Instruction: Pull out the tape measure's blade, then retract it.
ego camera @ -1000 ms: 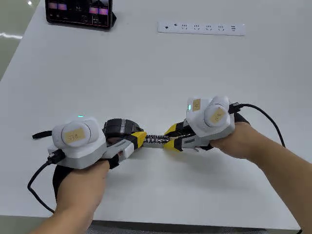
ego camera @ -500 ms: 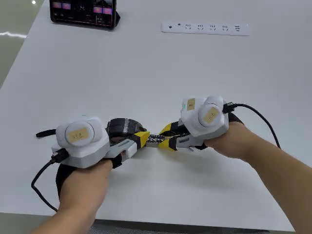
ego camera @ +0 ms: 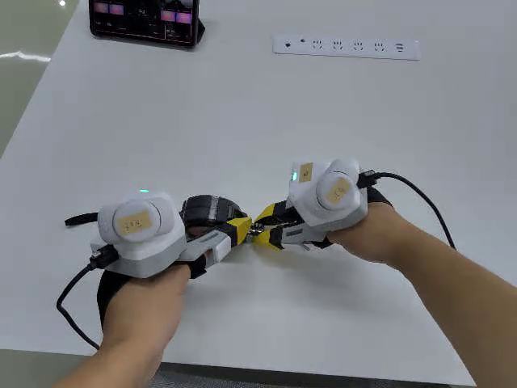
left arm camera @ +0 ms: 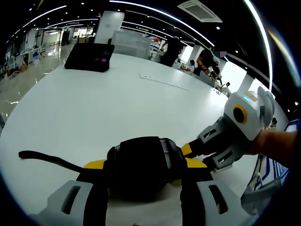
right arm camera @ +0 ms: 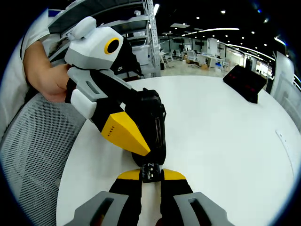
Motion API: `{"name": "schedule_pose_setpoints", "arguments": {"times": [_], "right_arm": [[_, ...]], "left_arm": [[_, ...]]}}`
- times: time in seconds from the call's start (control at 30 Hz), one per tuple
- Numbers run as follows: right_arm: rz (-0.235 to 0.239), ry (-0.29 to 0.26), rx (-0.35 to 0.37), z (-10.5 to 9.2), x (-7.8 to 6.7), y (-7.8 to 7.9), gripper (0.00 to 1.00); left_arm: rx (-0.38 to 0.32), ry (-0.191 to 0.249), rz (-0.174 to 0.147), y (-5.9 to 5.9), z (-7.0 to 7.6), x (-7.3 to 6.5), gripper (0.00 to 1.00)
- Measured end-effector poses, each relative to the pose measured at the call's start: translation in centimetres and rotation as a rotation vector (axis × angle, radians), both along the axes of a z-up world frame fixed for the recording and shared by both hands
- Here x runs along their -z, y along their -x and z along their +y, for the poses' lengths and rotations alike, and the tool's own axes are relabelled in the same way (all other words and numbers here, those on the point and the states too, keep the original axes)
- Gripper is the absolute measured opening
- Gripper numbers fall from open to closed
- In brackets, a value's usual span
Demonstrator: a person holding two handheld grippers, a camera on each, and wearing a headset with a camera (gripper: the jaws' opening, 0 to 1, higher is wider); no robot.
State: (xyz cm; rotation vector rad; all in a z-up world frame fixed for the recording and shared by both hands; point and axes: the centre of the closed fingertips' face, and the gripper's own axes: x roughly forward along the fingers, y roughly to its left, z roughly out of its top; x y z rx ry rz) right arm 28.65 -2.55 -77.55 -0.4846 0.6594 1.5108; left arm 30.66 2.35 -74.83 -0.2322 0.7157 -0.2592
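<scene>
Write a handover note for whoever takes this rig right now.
Left gripper: shut on the round black tape measure case, low over the white table.
Right gripper: shut on the tip of the steel blade, close to the case mouth.
Done: blade pulled out; exposed length has shrunk over the last second.
Left: feed in the last short stretch, then release the tip.

A broad white counter [ego camera: 242,97] carries a white power strip [ego camera: 346,47] and a dark tablet with a lit screen [ego camera: 145,18] near its far edge. Glossy greenish floor [ego camera: 20,48] lies to its left. Strip lights [left arm camera: 141,12] line the dark ceiling. A grey mesh chair [right arm camera: 33,155] stands beside the counter.
</scene>
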Motion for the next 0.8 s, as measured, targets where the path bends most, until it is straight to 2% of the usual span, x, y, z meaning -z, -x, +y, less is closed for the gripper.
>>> {"name": "schedule_pose_setpoints", "arguments": {"times": [0.57,0.8], "right_arm": [[-0.004,-0.010,0.008,0.36,0.00,-0.08,0.12],[0.012,-0.003,0.026,0.36,0.08,0.06,0.13]], "left_arm": [[-0.004,0.012,-0.007,-0.05,-0.06,-0.04,0.58],[0.009,0.011,-0.010,-0.04,-0.15,-0.07,0.60]]}}
